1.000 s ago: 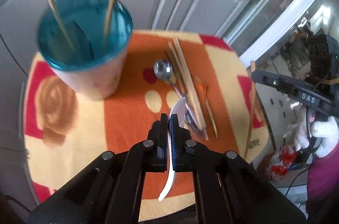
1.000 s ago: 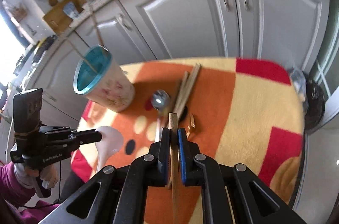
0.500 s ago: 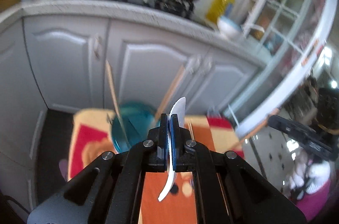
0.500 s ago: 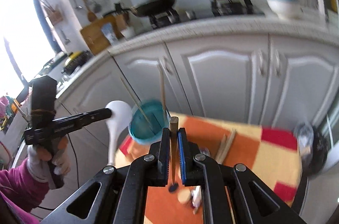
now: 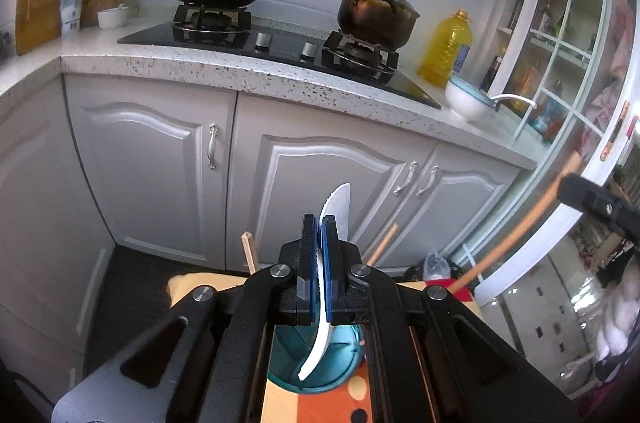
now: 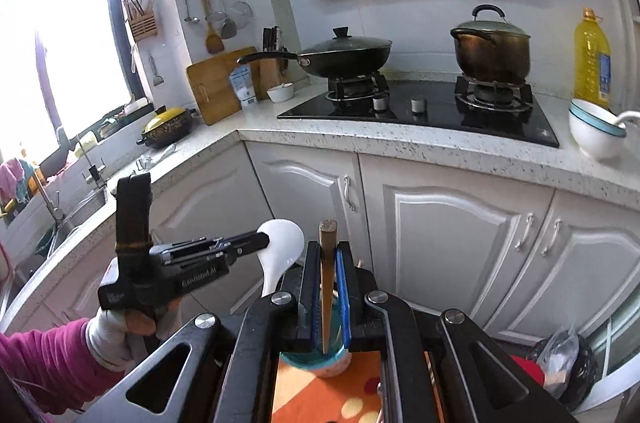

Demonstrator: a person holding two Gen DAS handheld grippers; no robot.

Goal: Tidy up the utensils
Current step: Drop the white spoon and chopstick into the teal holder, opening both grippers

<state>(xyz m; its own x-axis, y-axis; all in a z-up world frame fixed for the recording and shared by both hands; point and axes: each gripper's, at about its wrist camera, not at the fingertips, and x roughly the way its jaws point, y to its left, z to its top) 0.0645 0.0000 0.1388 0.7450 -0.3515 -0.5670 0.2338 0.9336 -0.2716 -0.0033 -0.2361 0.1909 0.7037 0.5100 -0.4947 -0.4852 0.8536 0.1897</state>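
Both grippers loaded and poised above the cup — spoon on the left, chopstick on the right.

Left gripper (image 5: 319, 229) is clamped narrow on the white spoon (image 5: 338, 207), bowl end up toward 12 o'clock, handle tip hanging over the teal cup (image 5: 320, 363) at 6 o'clock; probably held this way so the handle drops in first. Right gripper (image 6: 329, 255) is pinched on a wooden chopstick (image 6: 327, 263), near upright, lower end over the same cup (image 6: 316, 355) on the orange-cloth desk (image 6: 320, 395). Two sticks (image 5: 249, 251) already lean from the cup at 11 and 1 o'clock, so the mouth is partly taken. Open room — centre of the rim, I judge. Both utensils aim at one opening, so one at a time seems wiser.
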